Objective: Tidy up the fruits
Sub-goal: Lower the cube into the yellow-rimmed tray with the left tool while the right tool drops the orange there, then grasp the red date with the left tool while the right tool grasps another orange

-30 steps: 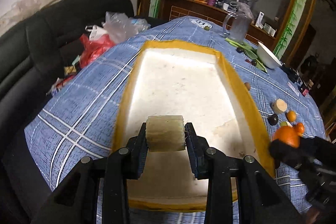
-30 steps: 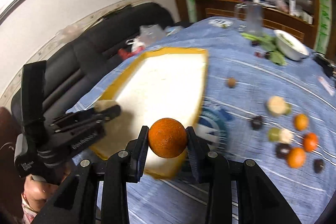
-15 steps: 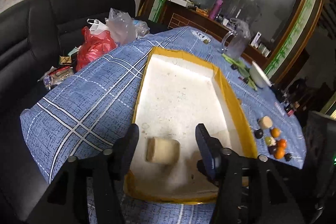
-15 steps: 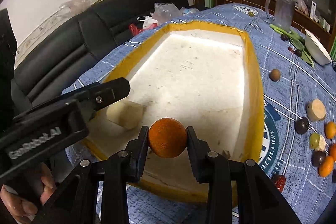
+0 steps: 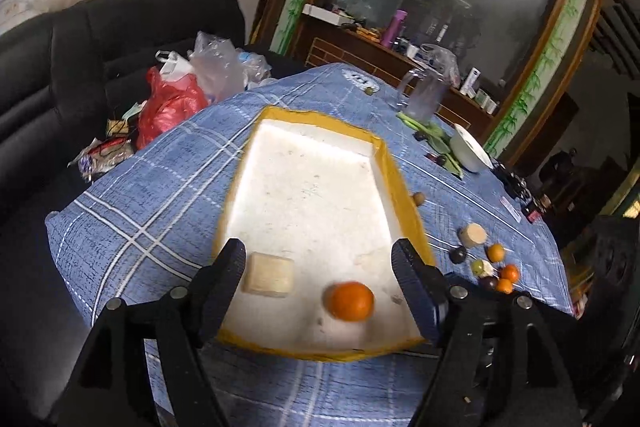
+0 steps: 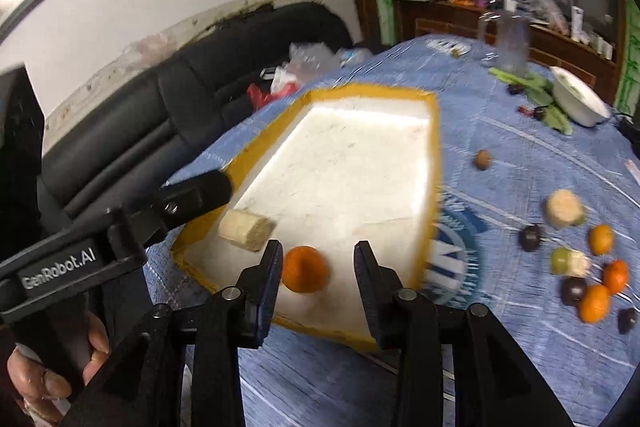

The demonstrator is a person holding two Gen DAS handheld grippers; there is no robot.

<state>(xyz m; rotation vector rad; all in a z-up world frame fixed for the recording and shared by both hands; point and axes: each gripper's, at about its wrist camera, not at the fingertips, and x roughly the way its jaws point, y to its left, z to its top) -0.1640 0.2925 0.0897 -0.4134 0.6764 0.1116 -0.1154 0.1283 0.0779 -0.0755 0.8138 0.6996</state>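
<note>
tabletop (image 5: pixel 168 211): blue plaid cloth | yellow-rimmed white tray (image 5: pixel 404 203): centre | right of tray: loose fruits (image 6: pixel 596 267), brown nut (image 5: pixel 418 198) | beyond tray: white bowl (image 5: pixel 466 149), clear jug (image 5: pixel 426 95), greens (image 5: pixel 430 131)

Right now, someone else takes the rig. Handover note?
Left gripper: jaws have just been opening, nothing between them; it hovers over the near end of the tray.
Right gripper: jaws have just been opening; the orange lies between them, against the left pad, not clamped.
In the tray: pale cut piece near-left, the orange beside it.
Done: those two are placed.
Left: the fruit cluster on the blue cloth right of the tray, plus a brown one farther back. Back the right gripper off the orange first, probably.
</note>
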